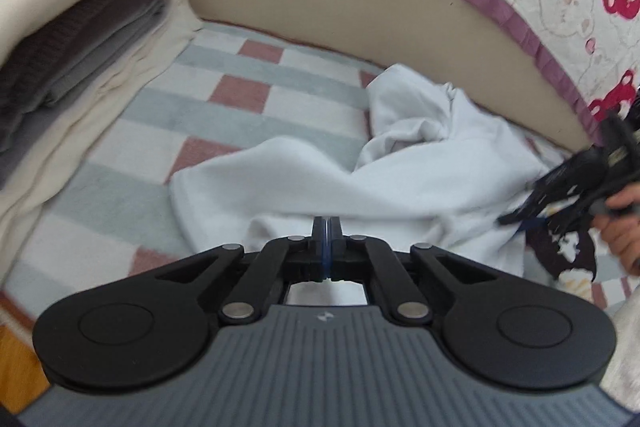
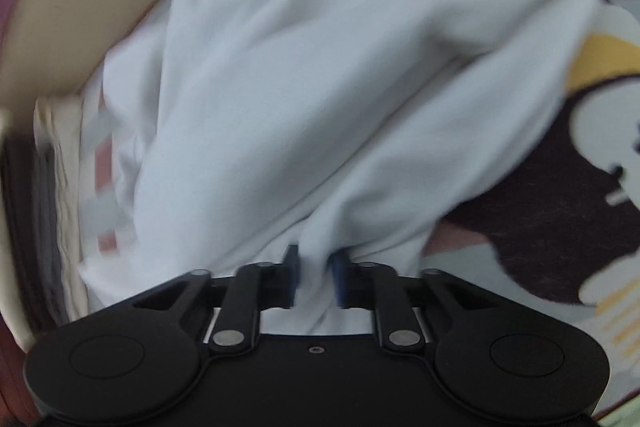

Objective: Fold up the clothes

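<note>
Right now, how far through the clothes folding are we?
Done: a stack of folded clothes sits at the left. In hand: the crumpled white garment; the right tongs pinch its cloth, and the left tongs are shut at its near edge. Left: spreading and folding it.

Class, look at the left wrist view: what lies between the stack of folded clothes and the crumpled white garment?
In the left wrist view, only bare checked blanket separates the stack of folded clothes from the white garment; nothing else lies there.
</note>
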The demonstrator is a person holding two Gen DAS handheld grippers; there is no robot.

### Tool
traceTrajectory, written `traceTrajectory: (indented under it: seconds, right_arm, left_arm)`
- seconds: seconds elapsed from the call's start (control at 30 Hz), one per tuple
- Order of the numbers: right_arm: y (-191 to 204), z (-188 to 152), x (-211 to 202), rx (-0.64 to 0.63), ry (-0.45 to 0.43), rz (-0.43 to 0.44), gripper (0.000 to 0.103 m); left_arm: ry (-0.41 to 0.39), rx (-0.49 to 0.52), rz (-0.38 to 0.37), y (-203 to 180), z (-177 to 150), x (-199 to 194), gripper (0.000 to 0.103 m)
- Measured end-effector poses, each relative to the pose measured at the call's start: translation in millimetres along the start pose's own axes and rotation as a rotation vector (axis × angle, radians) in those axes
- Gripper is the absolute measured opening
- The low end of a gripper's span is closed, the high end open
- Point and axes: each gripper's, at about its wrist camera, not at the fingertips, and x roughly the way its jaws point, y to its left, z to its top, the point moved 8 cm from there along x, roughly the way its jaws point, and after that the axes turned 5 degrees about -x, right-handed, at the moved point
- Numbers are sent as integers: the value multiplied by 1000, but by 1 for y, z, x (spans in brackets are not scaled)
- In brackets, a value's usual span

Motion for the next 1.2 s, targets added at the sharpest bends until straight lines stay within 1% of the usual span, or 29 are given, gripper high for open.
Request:
traceTrajectory:
  seconds: [0.1,0.17,0.2,0.3,0.33,0.37,0.4,0.43,0.47,0.5,0.53,0.57,0.6,0.63,0.67,0.7,0.73,0.77,0.83,0.87,0.9,0.93,0.97,1.0,1.07,1.13,1.2]
  right_arm:
    - [-22,22,-55,-71,-177,-103,10]
    - [-34,33,-94,-168,-276,-208,10]
    - [-40,38,-113,-225,-320,-277,10]
    - [-68,50,-165,-367,-433,-531,10]
    - [-78,54,-179,-398,-468,-619,10]
    - [-89,59,-189,-401,-494,-701,10]
    - [-100,63,-196,-385,-502,-778,10]
    - [-111,67,-203,-368,-511,-855,10]
    - [-119,69,-207,-339,-510,-893,16]
    - [-120,69,-206,-296,-496,-871,19]
    - [-114,66,-202,-259,-485,-837,33]
    - [-104,62,-196,-229,-485,-801,54]
    - [-94,58,-190,-198,-484,-766,62]
    - [-82,54,-184,-169,-487,-721,68]
    - [-68,48,-179,-142,-495,-662,68]
    - [-53,42,-171,-116,-495,-584,68]
    - [-36,36,-157,-92,-472,-471,68]
    - [-17,28,-140,-69,-425,-347,68]
    - [24,8,-101,-41,-272,-103,68]
    - [45,-2,-82,-28,-192,5,68]
    - [65,-12,-62,-15,-121,89,68]
    - [81,-21,-43,-2,-62,148,68]
    - [94,-30,-26,10,-10,180,68]
    - [104,-39,-10,10,36,185,68]
    - [113,-54,9,-19,88,170,68]
    - [110,-60,20,-35,100,140,68]
    - [95,-61,22,-20,84,88,68]
  left_arm:
    - [-8,10,3,10,-5,-23,0]
    - [-16,28,11,18,-6,-34,0]
    - [-15,35,22,21,-6,-34,0]
    - [13,37,32,27,-6,-24,3]
    - [24,33,33,27,-5,-19,4]
    - [30,32,31,26,-4,-13,6]
    - [35,35,32,25,-2,-7,12]
    - [37,43,38,24,0,-1,27]
    - [35,56,46,23,3,5,37]
    - [27,77,59,22,5,9,51]
    - [20,98,72,21,8,14,57]
    - [15,120,86,21,10,18,58]
    - [18,139,104,21,11,23,62]
    - [22,152,119,23,13,27,67]
    - [26,158,130,26,13,30,68]
    - [29,154,138,30,14,34,70]
    - [33,142,145,36,15,37,71]
    - [39,127,152,42,15,40,71]
    - [55,78,166,55,16,44,71]
    - [63,50,171,61,17,46,71]
    - [69,21,172,66,17,47,71]
    - [75,-7,164,70,17,47,71]
    - [76,-31,149,72,16,46,71]
    - [77,-55,133,74,15,46,71]
    - [80,-103,100,77,13,44,71]
    - [76,-150,71,77,12,45,74]
    - [61,-174,57,77,13,49,76]
